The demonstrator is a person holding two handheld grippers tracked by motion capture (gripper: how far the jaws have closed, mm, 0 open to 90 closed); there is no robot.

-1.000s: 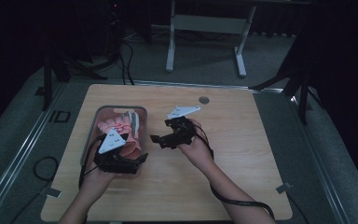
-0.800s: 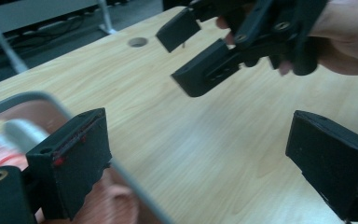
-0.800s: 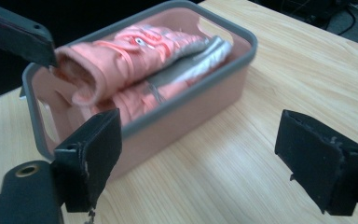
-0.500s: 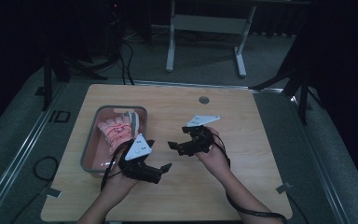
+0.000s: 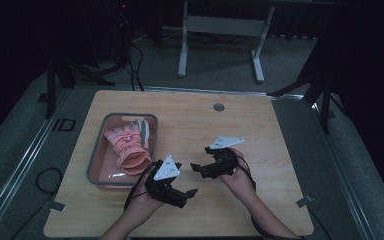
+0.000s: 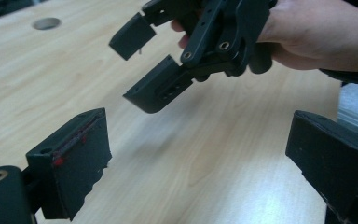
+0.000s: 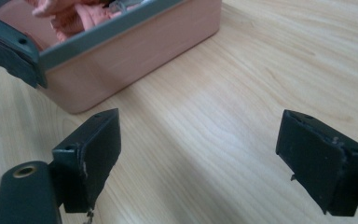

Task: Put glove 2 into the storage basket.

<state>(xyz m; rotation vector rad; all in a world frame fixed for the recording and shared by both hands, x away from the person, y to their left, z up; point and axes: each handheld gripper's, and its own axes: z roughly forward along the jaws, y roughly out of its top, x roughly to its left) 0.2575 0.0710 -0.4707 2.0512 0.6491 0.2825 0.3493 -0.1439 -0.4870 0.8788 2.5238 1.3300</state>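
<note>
left hand (image 5: 141, 202): comes in from the bottom edge of the high view, holding the left gripper (image 5: 191, 191) low over the near part of the table, just right of the bin's near corner.
left gripper state: jaws spread wide apart, nothing between them; in the left gripper view bare wood shows in the gap (image 6: 200, 154).
right hand (image 5: 240, 177): a little farther in and to the right, wrapped around the right gripper (image 5: 194, 167), which points left toward the bin.
right gripper state: jaws apart and empty; in the right gripper view plain wood lies between them (image 7: 198, 154). in the left gripper view the same tool hangs above the table with its jaws parted (image 6: 142, 65).
grippers to each other: near, tips close, not touching.
table (image 5: 260, 130): light wood, a small round hole (image 5: 218, 107) near the far edge.
bin (image 5: 96, 156): pink with a grey rim, on the left side of the table; its wall also shows in the right gripper view (image 7: 135, 51).
gloves (image 5: 127, 145): pink, lying inside the bin, with a grey piece (image 5: 141, 131) at the far side; exact kind too small to tell.
far ground: grey floor, a metal stand's legs (image 5: 220, 45) beyond the table, dark cables (image 5: 130, 65) at far left.
</note>
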